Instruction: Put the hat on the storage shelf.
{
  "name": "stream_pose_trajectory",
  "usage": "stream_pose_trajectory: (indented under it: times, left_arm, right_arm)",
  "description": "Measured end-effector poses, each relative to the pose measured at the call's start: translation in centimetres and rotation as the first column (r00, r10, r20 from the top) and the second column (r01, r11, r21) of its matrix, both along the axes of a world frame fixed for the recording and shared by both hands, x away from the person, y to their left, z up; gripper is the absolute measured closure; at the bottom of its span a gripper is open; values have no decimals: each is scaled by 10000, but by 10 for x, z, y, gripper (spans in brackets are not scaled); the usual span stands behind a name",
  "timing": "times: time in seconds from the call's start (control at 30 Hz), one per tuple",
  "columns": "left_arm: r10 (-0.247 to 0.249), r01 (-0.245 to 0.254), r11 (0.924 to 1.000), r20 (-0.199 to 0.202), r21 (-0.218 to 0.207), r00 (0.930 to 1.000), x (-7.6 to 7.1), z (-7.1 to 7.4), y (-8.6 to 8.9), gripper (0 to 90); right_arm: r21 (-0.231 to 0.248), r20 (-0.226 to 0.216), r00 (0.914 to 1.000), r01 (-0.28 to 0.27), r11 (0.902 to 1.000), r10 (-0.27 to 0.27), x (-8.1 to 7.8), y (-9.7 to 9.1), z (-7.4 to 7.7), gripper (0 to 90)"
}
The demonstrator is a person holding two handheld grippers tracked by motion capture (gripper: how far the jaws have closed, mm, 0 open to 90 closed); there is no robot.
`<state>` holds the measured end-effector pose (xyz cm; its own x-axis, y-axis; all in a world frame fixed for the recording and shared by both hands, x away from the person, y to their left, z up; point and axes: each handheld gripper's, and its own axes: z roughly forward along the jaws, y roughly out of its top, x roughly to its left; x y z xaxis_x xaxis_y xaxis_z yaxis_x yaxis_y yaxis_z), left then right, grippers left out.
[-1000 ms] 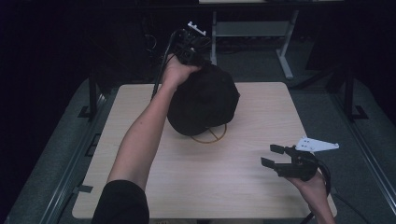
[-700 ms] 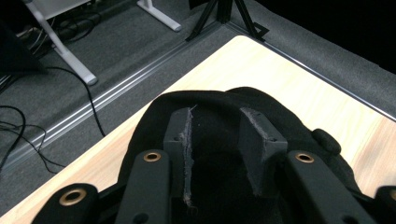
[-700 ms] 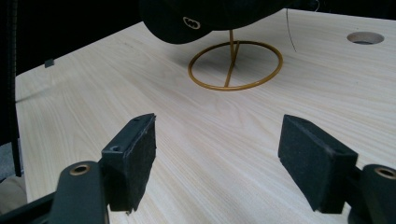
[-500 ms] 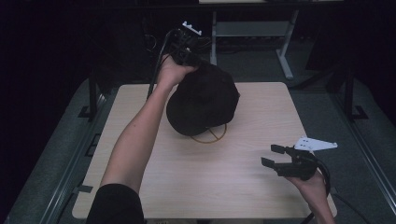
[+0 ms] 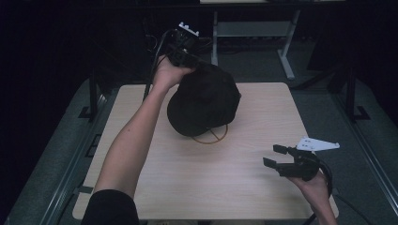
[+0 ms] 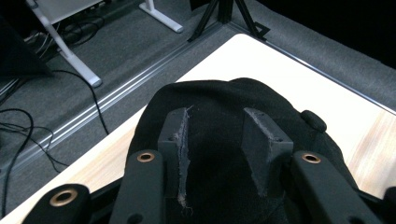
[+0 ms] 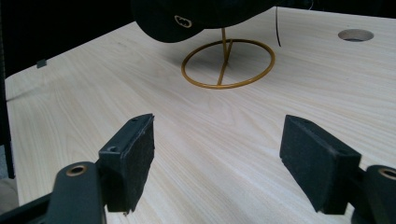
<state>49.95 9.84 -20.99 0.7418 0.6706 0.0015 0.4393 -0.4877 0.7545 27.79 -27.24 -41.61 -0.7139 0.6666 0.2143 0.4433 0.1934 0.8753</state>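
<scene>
Left gripper (image 6: 217, 154) clenched on black fabric baseball cap (image 5: 204, 101), pinching what looks like the back of the crown; cap raised at the far side, over thin gold wire stand with ring base (image 7: 227, 63). Right gripper (image 7: 229, 163) spread wide, empty, low above pale wooden table (image 5: 244, 187). Risk: cap catching the upright and tipping the light stand.
</scene>
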Motion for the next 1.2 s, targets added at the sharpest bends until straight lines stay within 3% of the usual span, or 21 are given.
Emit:
stream_pose_trajectory:
  times: [0.37,1.2]
  left_arm:
    - [22,-21,10000,163,-83,9999,-11,2,13,589]
    - [-4,5,9998,46,-177,10000,-38,-13,42,527]
  right_arm:
    - [20,-69,10000,-23,10000,23,2,2,0,250]
    - [-134,-189,9998,-29,9999,26,6,8,-1,232]
